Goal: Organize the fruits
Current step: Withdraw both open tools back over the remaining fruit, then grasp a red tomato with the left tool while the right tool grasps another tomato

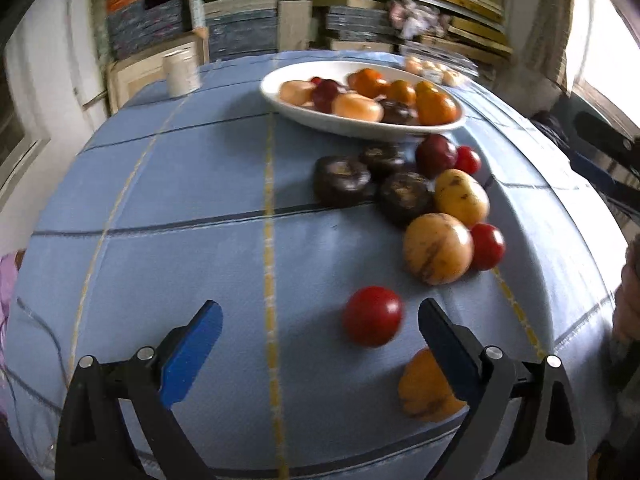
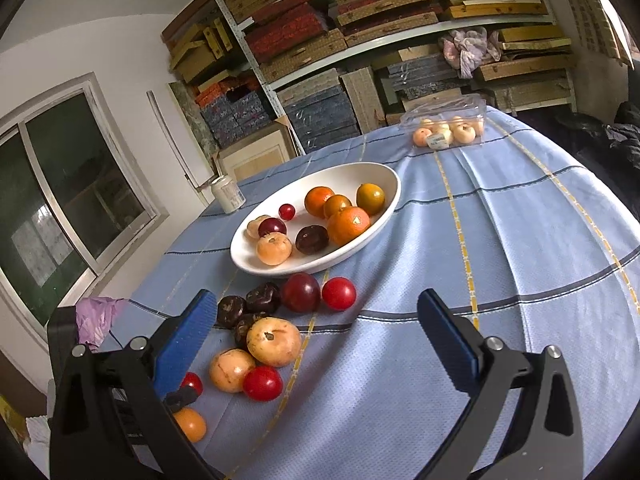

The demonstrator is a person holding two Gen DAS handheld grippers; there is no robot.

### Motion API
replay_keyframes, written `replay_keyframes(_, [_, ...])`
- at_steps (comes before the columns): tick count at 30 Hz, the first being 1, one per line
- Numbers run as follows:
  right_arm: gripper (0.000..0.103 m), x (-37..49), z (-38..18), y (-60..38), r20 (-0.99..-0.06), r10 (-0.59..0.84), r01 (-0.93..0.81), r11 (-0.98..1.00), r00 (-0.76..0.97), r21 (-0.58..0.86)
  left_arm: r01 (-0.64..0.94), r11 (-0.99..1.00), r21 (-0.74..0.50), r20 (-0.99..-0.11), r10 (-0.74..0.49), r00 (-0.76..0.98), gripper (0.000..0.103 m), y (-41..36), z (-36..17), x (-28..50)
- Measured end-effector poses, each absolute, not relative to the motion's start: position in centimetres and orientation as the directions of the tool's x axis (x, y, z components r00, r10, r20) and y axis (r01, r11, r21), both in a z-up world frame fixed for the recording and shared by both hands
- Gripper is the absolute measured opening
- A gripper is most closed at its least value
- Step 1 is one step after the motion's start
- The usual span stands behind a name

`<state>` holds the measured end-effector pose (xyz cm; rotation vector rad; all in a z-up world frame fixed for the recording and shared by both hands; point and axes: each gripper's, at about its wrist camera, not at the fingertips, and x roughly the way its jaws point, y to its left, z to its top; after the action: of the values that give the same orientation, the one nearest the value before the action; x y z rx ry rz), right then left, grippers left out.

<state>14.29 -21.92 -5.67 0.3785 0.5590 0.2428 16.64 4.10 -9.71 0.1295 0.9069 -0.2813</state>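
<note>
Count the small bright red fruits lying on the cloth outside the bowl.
3: one red fruit beside the dark plum below the bowl; another against a yellow fruit; the third alone, nearest the left camera. More may be hidden.

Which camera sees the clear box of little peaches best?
The right wrist view: the clear box sits sharp and whole at the table's far edge, fruits countable. The left wrist view shows it only as a blurry strip behind the white bowl.

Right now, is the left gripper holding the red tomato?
No, the left gripper is open, and the red tomato lies untouched on the tablecloth between its fingers.
</note>
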Motion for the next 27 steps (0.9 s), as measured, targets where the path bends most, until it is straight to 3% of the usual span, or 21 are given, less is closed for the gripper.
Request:
replay_keyframes(6, [0.098,14.3,-5.7,-21.6,-0.473,0.316,-0.130,0.914,0.823,0.384,0.352,0.935,-0.047,-0.805,-0.245,0.541,0.069,2.9,-10.1,17.3])
replay_keyframes(13, [0.098,14.3,-5.7,-21.8,-0.473,0.309,-0.122,0.915,0.825,0.384,0.398,0.914,-0.083,-0.800,-0.300,0.520,0.065,2.3,-10.1,17.1])
replay_keyframes(19, [0.098,14.3,-5.7,-21.2,-0.482,0.312,-0.140,0.922,0.818,0.360,0.404,0.908,-0.109,-0.796,-0.324,0.512,0.054,2.5,-10.2,16.9])
replay_keyframes(23, [0.098,14.0,-5.5,-20.7,-0.477,0.293,-0.148,0.937,0.829,0.317,0.395,0.909,-0.131,-0.791,-0.336,0.512,0.030,3.0,-10.1,16.9])
replay_keyframes(24, [0.095,13.9,-5.4,-20.5,-0.478,0.288,-0.150,0.940,0.830,0.306,0.392,0.909,-0.139,-0.788,-0.341,0.512,0.030,3.2,-10.1,16.7])
replay_keyframes(26, [0.076,13.9,-5.6,-20.1,-0.494,0.290,-0.156,0.943,0.820,0.294,0.372,0.918,-0.136,-0.778,-0.331,0.533,0.030,3.6,-9.9,16.4])
replay_keyframes(27, [0.074,14.0,-5.9,-19.8,-0.508,0.294,-0.160,0.943,0.810,0.291,0.361,0.923,-0.135,-0.769,-0.328,0.549,0.030,3.9,-9.7,16.3])
